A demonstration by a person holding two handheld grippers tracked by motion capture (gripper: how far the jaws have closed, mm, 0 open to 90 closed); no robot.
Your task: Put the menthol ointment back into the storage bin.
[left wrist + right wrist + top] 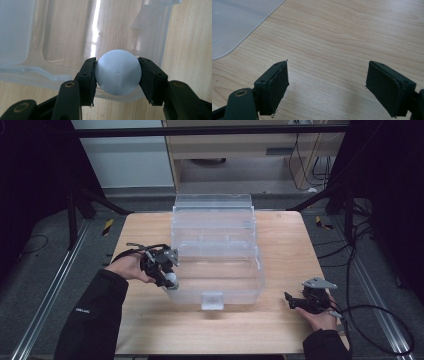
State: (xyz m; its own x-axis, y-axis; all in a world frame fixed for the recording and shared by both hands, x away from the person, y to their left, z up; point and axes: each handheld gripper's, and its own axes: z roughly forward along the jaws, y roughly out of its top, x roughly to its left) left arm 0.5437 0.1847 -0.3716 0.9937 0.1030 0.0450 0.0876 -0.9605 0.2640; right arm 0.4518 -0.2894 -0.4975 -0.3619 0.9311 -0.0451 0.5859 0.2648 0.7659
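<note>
While the left gripper [117,75] pinches a pale ball [117,72] between its jaws, the right gripper [327,87] rests spread wide.

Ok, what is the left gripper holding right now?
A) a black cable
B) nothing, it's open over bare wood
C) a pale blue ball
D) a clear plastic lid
C: in the left gripper view the left gripper has both pads pressed on the pale blue ball, above the clear plastic box.

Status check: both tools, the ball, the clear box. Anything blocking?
Left tool shut on pale ball, over clear box near corner. Right tool open, empty, above bare table. Nothing in the way.
</note>
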